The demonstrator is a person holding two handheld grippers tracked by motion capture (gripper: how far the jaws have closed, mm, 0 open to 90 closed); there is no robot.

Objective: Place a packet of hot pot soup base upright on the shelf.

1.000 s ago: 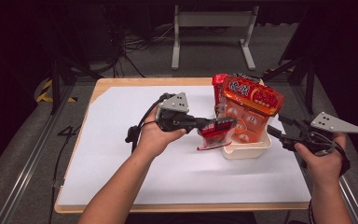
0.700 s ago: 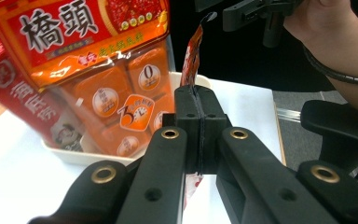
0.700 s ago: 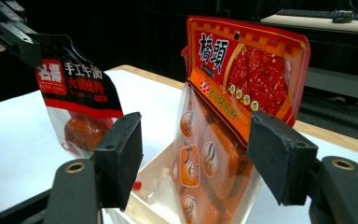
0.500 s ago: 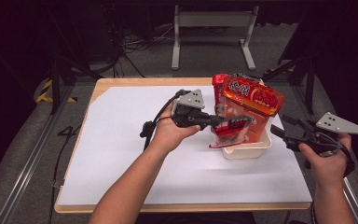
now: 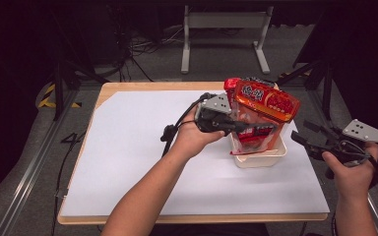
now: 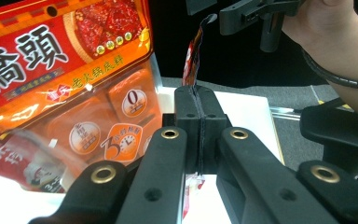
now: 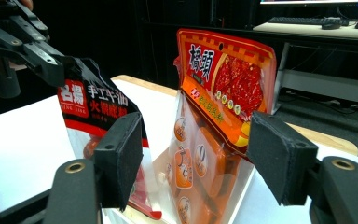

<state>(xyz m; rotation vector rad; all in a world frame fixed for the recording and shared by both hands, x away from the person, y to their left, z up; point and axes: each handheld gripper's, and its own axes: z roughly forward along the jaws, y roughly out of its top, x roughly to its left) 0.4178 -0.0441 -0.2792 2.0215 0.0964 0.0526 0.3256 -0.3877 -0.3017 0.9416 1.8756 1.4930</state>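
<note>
My right claw (image 5: 309, 137) waits at 3 o'clock on the tabletop (image 5: 128, 162), jaws spread and empty, aimed at the tub (image 5: 258, 158). My left claw (image 5: 241, 129), nearer the middle, is clenched on the top edge of a dark sachet (image 7: 95, 105), pinched thin so it hangs straight and can drop in beside the rest. The white tub sits at 2 o'clock and holds a tall orange pouch (image 5: 268, 101) standing upright, leaning on its wall, with a red pack (image 5: 232, 84) behind it
</note>
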